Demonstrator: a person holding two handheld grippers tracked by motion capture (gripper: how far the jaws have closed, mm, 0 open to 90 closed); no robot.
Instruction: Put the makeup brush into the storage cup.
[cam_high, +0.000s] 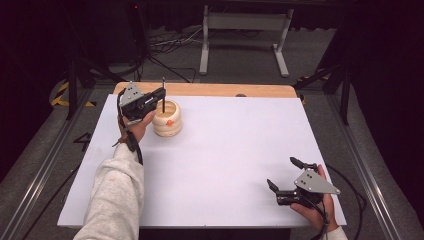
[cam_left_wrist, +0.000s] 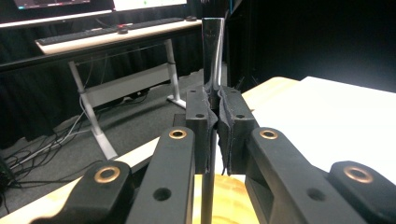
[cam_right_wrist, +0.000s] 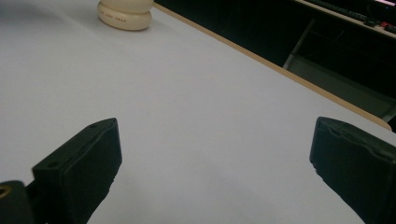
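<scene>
From my seat, furthest left in the high view is the person's light grey sleeve (cam_high: 117, 195), running up to the left hand and my left gripper (cam_high: 161, 96) near the far left corner of the white table (cam_high: 225, 145). Its jaws are pressed together on a thin dark metal utensil handle (cam_high: 163, 95), which stands upright with its lower end down inside the wooden holder (cam_high: 167, 118). In the left gripper view I see the pads pinching that handle (cam_left_wrist: 211, 51) about midway along it: the flat, wider top rises above the jaws and the narrow shaft runs down below them toward the pale wooden rim (cam_left_wrist: 229, 200) at the bottom of the picture. What kind of utensil it is I cannot tell, since the working end is hidden in the holder.

The ribbed, rounded holder sits just beside the left hand, close to the table's wooden far edge.

Over to the right, well apart from the holder, my right gripper (cam_high: 286, 175) sits low at the near right corner of the table, its jaws spread wide with nothing between them. The right gripper view shows bare white tabletop between its jaws, and the holder's base (cam_right_wrist: 125, 16) far off at the top left.
</scene>
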